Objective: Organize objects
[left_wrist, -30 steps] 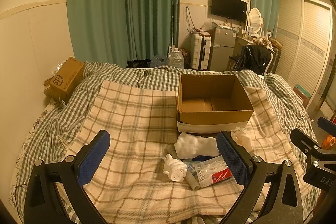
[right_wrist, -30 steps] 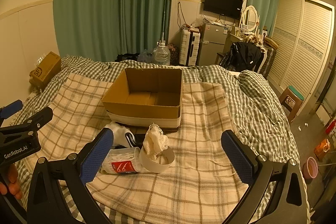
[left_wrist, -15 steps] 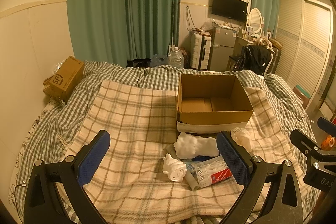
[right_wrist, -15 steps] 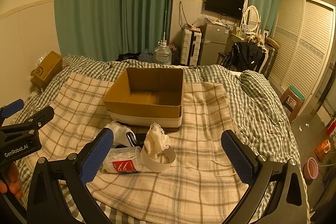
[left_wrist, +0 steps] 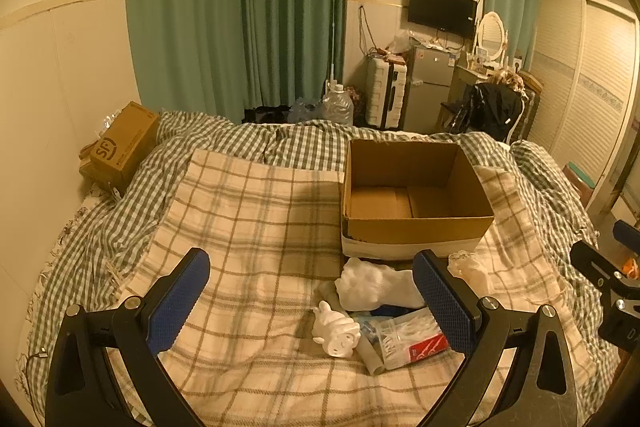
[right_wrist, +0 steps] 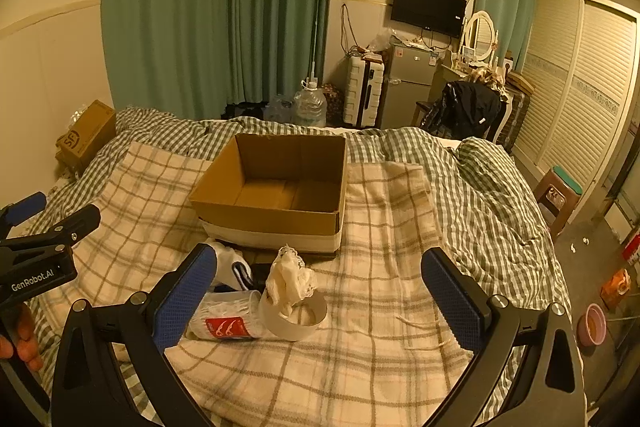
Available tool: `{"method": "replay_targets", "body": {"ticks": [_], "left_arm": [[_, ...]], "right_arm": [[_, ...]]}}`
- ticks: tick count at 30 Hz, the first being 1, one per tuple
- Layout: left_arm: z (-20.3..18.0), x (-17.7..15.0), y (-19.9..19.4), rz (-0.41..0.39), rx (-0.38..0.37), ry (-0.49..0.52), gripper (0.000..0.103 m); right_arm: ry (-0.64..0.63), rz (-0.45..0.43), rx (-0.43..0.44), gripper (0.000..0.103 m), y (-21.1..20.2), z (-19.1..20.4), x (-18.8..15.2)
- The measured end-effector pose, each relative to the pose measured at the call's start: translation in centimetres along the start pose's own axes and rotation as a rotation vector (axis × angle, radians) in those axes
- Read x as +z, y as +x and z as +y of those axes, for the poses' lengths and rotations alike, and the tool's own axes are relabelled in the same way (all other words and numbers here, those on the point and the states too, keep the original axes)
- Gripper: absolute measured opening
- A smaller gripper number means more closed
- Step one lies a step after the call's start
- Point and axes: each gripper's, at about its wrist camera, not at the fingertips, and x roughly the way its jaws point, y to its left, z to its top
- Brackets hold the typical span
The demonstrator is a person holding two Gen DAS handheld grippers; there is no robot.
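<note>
An empty open cardboard box [left_wrist: 416, 227] [right_wrist: 264, 221] stands on a plaid blanket [left_wrist: 248, 227] on the bed. In front of it lie a white sock [left_wrist: 372, 289], a small white figurine [left_wrist: 335, 335], a clear pack of cotton swabs with a red label [left_wrist: 408, 339] [right_wrist: 224, 323], and a white tape ring [right_wrist: 294, 317] with a lace cloth [right_wrist: 289, 277] stuffed in it. My left gripper [left_wrist: 312, 301] is open and empty, above the blanket near the items. My right gripper [right_wrist: 320, 293] is open and empty, with the ring between its fingers' line of sight.
A closed brown box [left_wrist: 124, 147] sits at the bed's far left by the wall. Green checked bedding [right_wrist: 472, 195] surrounds the blanket. Beyond the bed are curtains, a water jug [left_wrist: 338, 105], a suitcase and a fridge. A stool [right_wrist: 560, 193] stands on the floor at the right.
Both views have shifted only very slightly; the objects on the blanket have not moved and both grippers stay open.
</note>
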Motion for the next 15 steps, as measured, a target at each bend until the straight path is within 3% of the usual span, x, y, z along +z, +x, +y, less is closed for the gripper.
{"method": "replay_targets", "body": {"ticks": [9, 15], "left_arm": [[-0.2, -0.9, 4.1, 0.081, 0.024, 0.017, 0.103], [-0.4, -3.4, 8.6, 0.216, 0.032, 0.038, 0.103]], "right_arm": [[0.002, 0.074, 0.018, 0.097, 4.3, -0.5, -0.3], [0.008, 0.185, 0.044, 0.093, 9.7, -0.4, -1.8]]}}
